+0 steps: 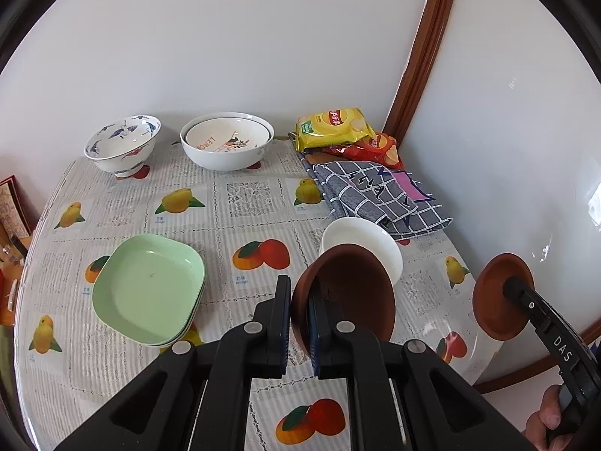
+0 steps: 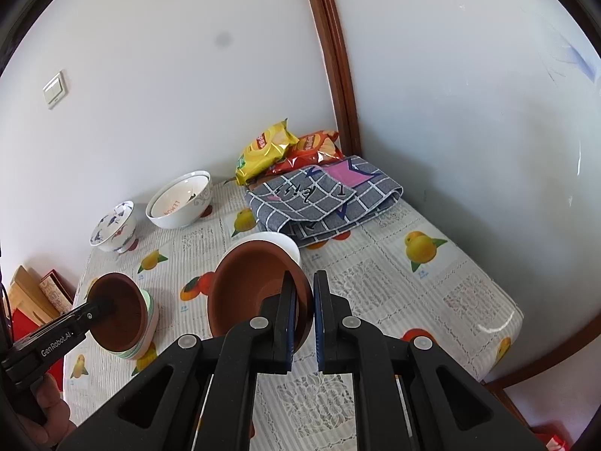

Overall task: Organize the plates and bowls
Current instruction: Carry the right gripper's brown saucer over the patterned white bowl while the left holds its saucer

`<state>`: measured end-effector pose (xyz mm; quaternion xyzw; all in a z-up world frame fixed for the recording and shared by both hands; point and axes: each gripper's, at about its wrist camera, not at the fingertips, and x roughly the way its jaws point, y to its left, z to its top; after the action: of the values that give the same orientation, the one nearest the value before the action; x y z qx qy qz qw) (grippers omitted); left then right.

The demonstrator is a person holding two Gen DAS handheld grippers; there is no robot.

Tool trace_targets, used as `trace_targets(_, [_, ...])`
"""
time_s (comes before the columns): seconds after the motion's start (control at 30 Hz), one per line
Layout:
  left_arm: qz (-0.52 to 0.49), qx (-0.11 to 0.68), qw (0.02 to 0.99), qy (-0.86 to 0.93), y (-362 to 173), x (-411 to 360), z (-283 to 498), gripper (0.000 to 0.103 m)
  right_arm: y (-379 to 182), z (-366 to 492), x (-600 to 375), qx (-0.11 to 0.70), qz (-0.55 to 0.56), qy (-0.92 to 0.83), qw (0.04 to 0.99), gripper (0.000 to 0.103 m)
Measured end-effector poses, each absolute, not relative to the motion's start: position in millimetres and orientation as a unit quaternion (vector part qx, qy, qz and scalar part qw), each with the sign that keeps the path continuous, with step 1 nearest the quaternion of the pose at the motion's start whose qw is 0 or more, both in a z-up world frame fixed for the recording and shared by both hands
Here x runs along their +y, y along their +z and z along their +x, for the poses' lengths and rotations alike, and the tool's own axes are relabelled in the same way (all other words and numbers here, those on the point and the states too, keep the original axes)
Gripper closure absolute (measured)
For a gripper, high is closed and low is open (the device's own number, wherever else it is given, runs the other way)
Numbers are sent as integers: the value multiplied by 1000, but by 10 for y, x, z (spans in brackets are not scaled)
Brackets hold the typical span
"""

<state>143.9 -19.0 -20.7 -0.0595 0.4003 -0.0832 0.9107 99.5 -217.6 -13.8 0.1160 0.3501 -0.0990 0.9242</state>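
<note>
My left gripper (image 1: 300, 300) is shut on the rim of a brown bowl (image 1: 349, 293), which hangs tilted above the table. A white bowl (image 1: 360, 244) sits just behind it. My right gripper (image 2: 304, 282) is shut on the rim of a second brown bowl (image 2: 255, 293), also tilted, in front of the white bowl (image 2: 278, 242). Each gripper shows in the other's view: the right gripper (image 1: 512, 287) with its brown bowl (image 1: 492, 300), the left gripper (image 2: 107, 306) with its brown bowl (image 2: 120, 312). A stack of green square plates (image 1: 150, 289) lies at the left.
At the back by the wall stand a blue-patterned bowl (image 1: 124, 146) and nested white bowls (image 1: 227, 144). Chip bags (image 1: 330, 127) and a folded grey checked cloth (image 1: 379, 195) fill the back right corner. The fruit-print tablecloth (image 1: 244, 195) covers the table. Boxes (image 2: 33, 293) sit beyond the left edge.
</note>
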Motion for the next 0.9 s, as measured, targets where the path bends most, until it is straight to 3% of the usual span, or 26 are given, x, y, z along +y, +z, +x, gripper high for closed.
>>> trace_targets(0.4, [-62,412,906,-77,-246,-259,1998,94,-204,1572,-2164,362,96,-85,923,94])
trace_targets(0.9, [-77,449,889,-45,-637,6,2595,94,-887,2416,-2006,427,75,-51,900,94])
